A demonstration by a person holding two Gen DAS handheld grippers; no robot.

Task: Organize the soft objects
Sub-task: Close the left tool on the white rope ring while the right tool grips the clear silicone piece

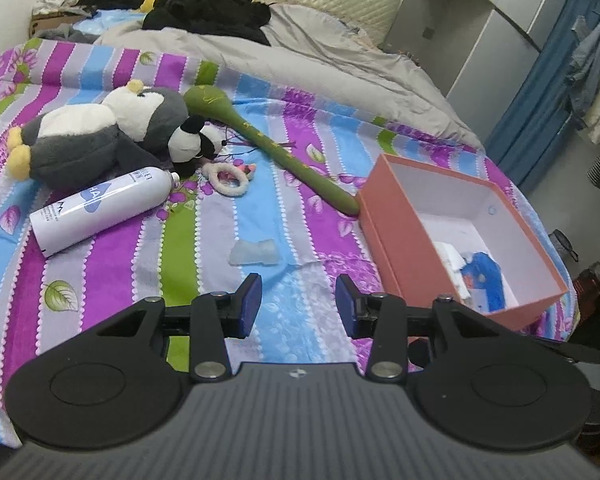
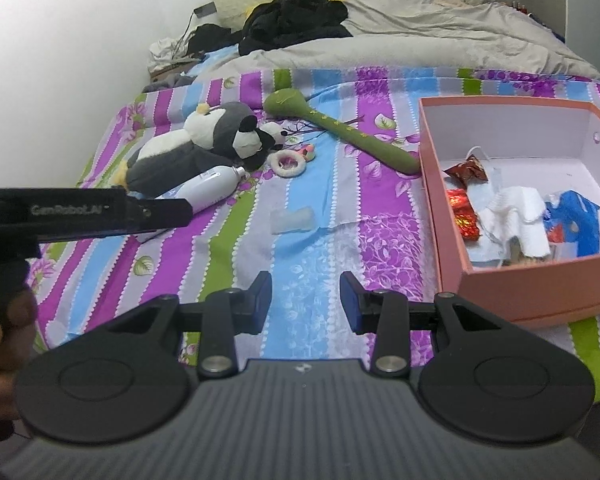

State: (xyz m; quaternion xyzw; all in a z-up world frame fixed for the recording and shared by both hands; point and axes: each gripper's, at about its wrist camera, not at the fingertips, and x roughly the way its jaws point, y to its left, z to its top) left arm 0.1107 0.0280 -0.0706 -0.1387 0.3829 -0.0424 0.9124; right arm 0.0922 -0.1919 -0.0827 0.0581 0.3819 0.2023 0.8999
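Note:
A grey and white penguin plush [image 1: 96, 136] [image 2: 188, 152] lies on the striped bed with a small panda plush [image 1: 190, 140] [image 2: 256, 140] against it. A long green soft mallet [image 1: 272, 144] [image 2: 352, 130] reaches to the pink box [image 1: 404, 236] [image 2: 540, 284], which holds white cloth [image 2: 516, 216], a blue item [image 2: 580, 220] and red wrappers [image 2: 464, 208]. A white fluffy ring [image 1: 228, 180] [image 2: 288, 163] and a clear soft piece [image 1: 254, 254] [image 2: 292, 220] lie between. My left gripper [image 1: 298, 304] and right gripper [image 2: 305, 302] are open and empty above the sheet.
A white spray bottle [image 1: 100, 210] [image 2: 210, 186] lies beside the penguin. A grey duvet [image 1: 300, 56] and black clothes [image 1: 208, 4] fill the head of the bed. The left gripper's body [image 2: 80, 212] crosses the right wrist view. A wardrobe [image 1: 472, 40] stands right.

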